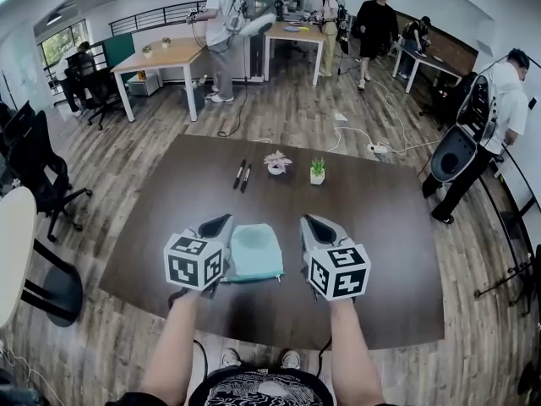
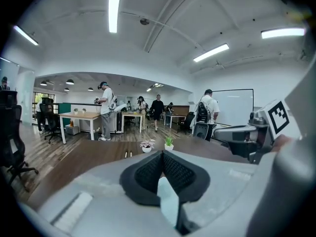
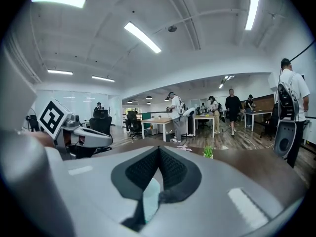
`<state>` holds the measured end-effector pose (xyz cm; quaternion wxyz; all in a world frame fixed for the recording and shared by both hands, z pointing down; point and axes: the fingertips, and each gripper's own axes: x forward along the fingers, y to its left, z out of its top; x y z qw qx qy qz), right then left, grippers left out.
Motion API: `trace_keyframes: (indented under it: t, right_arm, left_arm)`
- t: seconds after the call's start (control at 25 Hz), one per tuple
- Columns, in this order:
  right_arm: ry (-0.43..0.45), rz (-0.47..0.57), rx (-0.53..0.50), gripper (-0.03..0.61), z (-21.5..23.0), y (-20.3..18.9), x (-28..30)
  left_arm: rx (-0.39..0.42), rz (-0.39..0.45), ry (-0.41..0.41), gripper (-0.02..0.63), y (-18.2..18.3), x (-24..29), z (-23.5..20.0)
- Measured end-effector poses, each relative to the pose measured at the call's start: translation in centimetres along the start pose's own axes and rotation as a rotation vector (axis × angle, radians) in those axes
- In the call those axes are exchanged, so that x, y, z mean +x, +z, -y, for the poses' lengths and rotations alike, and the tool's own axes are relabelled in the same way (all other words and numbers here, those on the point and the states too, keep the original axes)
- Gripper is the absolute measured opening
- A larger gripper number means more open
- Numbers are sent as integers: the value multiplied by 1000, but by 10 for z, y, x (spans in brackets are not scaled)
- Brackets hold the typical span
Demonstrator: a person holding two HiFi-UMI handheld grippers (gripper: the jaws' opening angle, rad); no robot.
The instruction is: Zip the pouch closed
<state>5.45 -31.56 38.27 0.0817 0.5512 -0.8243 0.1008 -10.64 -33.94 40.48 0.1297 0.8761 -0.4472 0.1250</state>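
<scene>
On the left gripper point(image 2: 162, 156) the fingers point(image 2: 147, 173) are clenching a thin pale-teal edge, and the right gripper point(image 3: 158, 151) is pinching its own sliver of the same fabric. Both are grasping the pouch point(image 1: 255, 252), one at each side. It is hanging stretched between them, seemingly clear of the dark tabletop point(image 1: 169, 193), close to the near edge. The two pens point(image 1: 243, 174) and the little potted plant point(image 1: 317, 172) are sitting well beyond it. The worry is that I'm not seeing the zipper pull in any view, and each hold looks like a shallow bite. If one side lets go to find the slider, the soft pouch could droop, twist or slip free.
</scene>
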Motion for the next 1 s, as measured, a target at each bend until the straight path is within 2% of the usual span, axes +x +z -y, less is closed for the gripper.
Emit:
trace_keyframes:
  t: [1.0]
  right_arm:
    - [-9, 4, -1, -2, 0, -1, 1]
  left_arm:
    - [-7, 1, 18, 5, -5, -3, -10]
